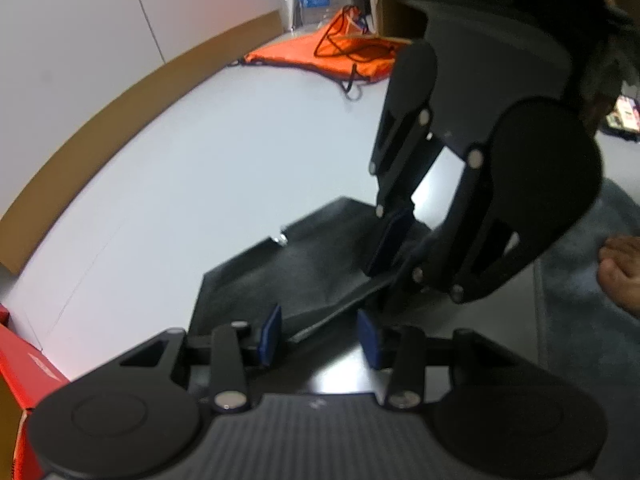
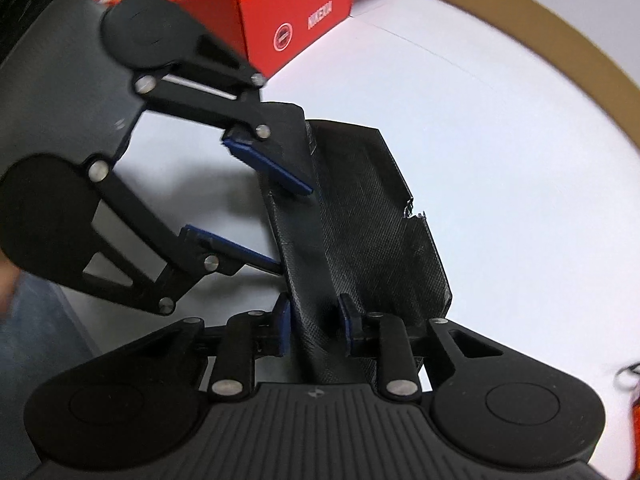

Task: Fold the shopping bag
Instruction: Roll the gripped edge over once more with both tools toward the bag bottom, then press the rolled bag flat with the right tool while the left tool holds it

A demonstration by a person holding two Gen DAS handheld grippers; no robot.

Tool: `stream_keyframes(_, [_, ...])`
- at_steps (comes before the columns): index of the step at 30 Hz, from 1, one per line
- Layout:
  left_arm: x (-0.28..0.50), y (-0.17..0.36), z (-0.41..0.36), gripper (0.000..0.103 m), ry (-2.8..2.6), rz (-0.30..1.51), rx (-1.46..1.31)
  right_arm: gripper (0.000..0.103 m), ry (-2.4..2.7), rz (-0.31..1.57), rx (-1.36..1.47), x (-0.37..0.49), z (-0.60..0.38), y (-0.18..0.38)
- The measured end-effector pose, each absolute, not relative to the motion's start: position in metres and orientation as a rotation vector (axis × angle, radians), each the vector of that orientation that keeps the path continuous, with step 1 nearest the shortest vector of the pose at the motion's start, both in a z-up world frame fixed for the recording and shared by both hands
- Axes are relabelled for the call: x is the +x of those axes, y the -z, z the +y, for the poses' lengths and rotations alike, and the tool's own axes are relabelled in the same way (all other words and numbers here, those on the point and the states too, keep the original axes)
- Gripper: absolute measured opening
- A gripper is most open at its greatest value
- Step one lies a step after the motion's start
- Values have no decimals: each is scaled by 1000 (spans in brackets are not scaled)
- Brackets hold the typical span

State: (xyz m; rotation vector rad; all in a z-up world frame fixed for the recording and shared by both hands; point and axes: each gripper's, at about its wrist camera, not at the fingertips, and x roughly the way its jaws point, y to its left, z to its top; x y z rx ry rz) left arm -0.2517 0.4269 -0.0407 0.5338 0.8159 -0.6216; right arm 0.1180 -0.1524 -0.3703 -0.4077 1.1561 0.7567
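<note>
Right now the fold is only half made, as far as I can judge. Off to the left of the shopping bag [image 2: 380, 220] stands a red box [image 2: 296, 20], and the bag itself, black and woven-looking, lies on the white worktop [image 1: 200, 160] with one long side raised into a ridge. At the bag's left side the left hand-held gripper [image 1: 320, 340] stands about half open; its blue pads [image 2: 268, 168] straddle the lifted edge, one above the fabric and one at its rim, with a clear gap, so I would not call that a grip. At the bag's near end the right hand-held gripper [image 2: 316, 324] is narrow, its pads closed on the raised fold and holding that part of the bag up off the worktop. Beyond the bag's far end lies an orange drawstring bag [image 1: 352, 52], well apart from the work. The next move, I reckon, calls for the left pads to pinch that edge, then for both hands to carry the flap across together and lay it flat, keeping the edges lined up so the panel does not skew or slip out.
</note>
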Motion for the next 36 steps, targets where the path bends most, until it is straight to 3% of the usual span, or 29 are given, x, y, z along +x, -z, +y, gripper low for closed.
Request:
stream_keyframes(5, [-262,22,443,36,589,791,489,25,-758,1216,-284,129,-173,369])
stream_keyframes(15, [-274,-1,454,36,601,761,505,23,-748,1357,69,153,-223,378])
stream_keyframes(19, [-253,45,450,37,614,758,516,23,-734,1400,213,158,-248,383])
stream_keyframes(23, [-221,99,424,38,630,753,559,22,-719,1408,215,147,-236,393])
stream_keyframes(36, [-224,91,419,39,661,748,647,17,-670,1367,9,155,-193,391])
